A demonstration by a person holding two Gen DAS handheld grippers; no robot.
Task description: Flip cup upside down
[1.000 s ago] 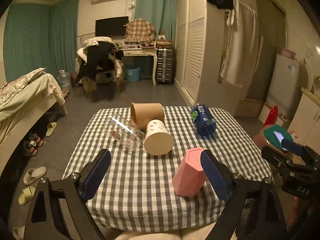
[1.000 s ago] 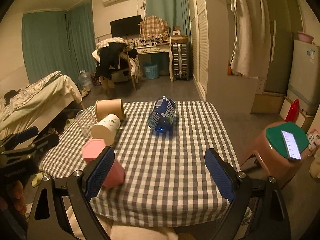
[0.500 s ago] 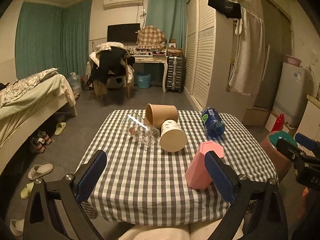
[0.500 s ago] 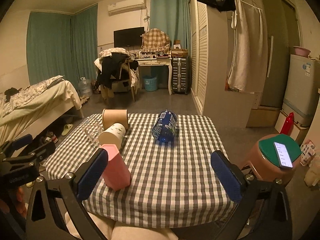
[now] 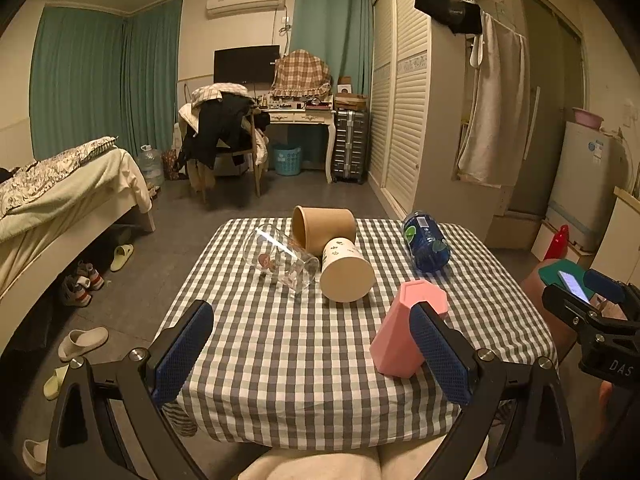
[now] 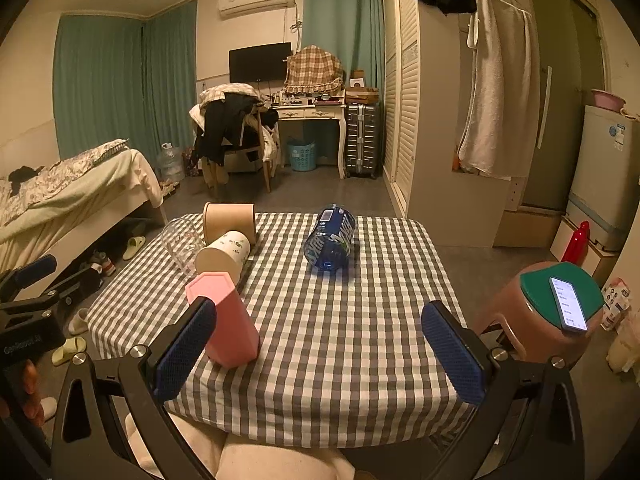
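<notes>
While both grippers hang back off the near table edge, I have the pink cup (image 5: 408,330) standing on the checked cloth (image 5: 296,344) near the front, wider at the base than at its flat hexagonal top — whether that top is a closed bottom or the mouth I cannot tell. My left gripper (image 5: 312,354) is spread wide with nothing between its pads; the right pad sits in front of the cup in this view, but I judge it short of touching. My right gripper (image 6: 320,354) is equally wide and empty, the cup just beyond its left pad. The cup looks like stiff, light plastic with smooth faceted sides — probably slippery, and the taper would let it squirt upward under a squeeze. I would pinch two opposite flat faces at mid-height. Behind it lie a paper cup (image 5: 346,274), a glass (image 5: 280,260) and a bottle (image 5: 426,246), all on their sides.
</notes>
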